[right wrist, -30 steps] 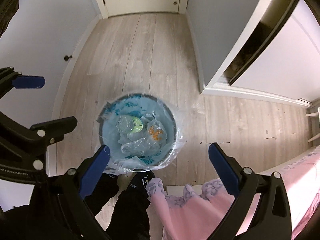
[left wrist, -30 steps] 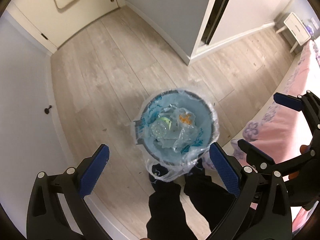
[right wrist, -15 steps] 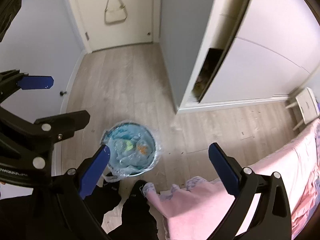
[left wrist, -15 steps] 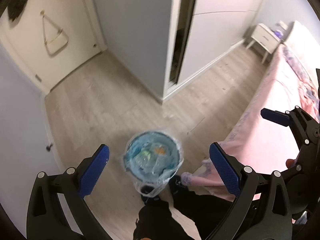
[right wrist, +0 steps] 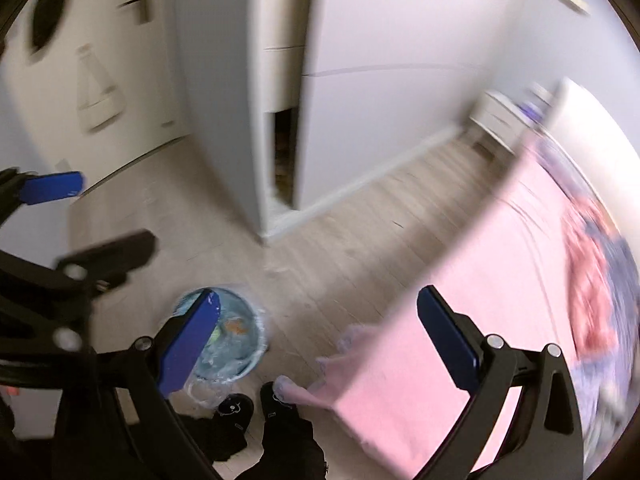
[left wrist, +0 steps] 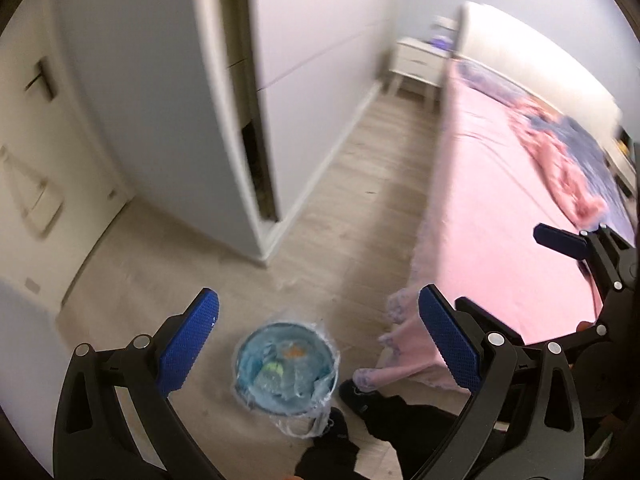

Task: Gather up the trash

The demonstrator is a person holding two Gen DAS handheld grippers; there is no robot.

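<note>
- Two blue-padded jaws of the left gripper [left wrist: 316, 344] stand wide apart in the left wrist view, holding and touching nothing. Far below between them, on the wood floor [left wrist: 340, 208] by the person's black shoes, sits the bin [left wrist: 286, 370], blue, lined with a clear plastic bag [left wrist: 308, 426].
- Inside it lie crumpled clear wrappers and something green and orange; these look light, soft and slippery. I judge the loose bag overhang at the rim the best hold, though thin film tears easily.
- The right gripper [left wrist: 560, 240] shows at the right edge, over the pink bed [left wrist: 500, 220].
- In the blurred right wrist view, the right gripper [right wrist: 316, 340] is likewise spread wide and empty; its left pad overlaps the bin [right wrist: 240, 344] in view only.
</note>
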